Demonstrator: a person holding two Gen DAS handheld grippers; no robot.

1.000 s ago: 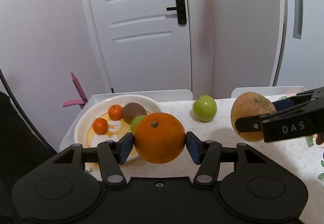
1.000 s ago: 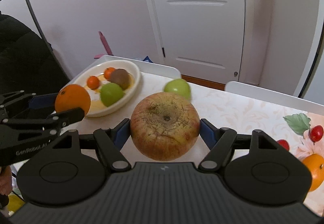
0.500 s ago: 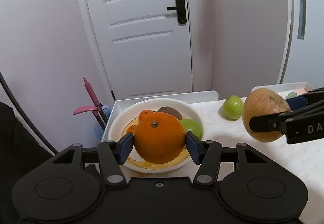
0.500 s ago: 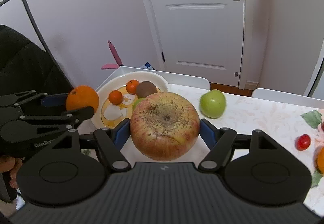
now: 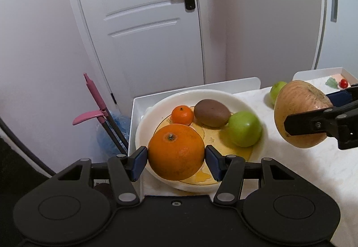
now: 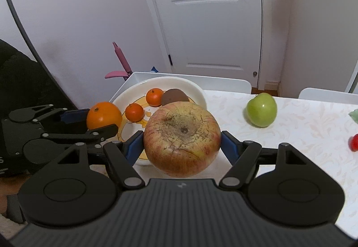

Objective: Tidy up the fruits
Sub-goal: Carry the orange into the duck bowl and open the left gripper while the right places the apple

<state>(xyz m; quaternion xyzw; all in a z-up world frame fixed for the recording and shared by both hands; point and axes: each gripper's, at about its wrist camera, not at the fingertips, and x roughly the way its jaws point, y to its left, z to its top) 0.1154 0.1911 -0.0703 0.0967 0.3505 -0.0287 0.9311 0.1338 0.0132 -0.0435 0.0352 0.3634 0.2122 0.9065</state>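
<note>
Orange [image 5: 176, 152] peel sat clamped in our left gripper [image 5: 176, 157] above the plate [image 5: 223, 95]; our right gripper [image 6: 181, 146] pinched the russet apple [image 6: 182, 138] just beside its rim. We judged it best to lower each into bare spots, clear of the kiwi [image 5: 211, 112], before letting go.

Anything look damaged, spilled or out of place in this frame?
Yes: the large apple held in the right gripper has brown, cracked, scabby skin around its stem end, so it looks blemished. One green apple sits loose on the table, outside the plate. Nothing looks spilled.
</note>
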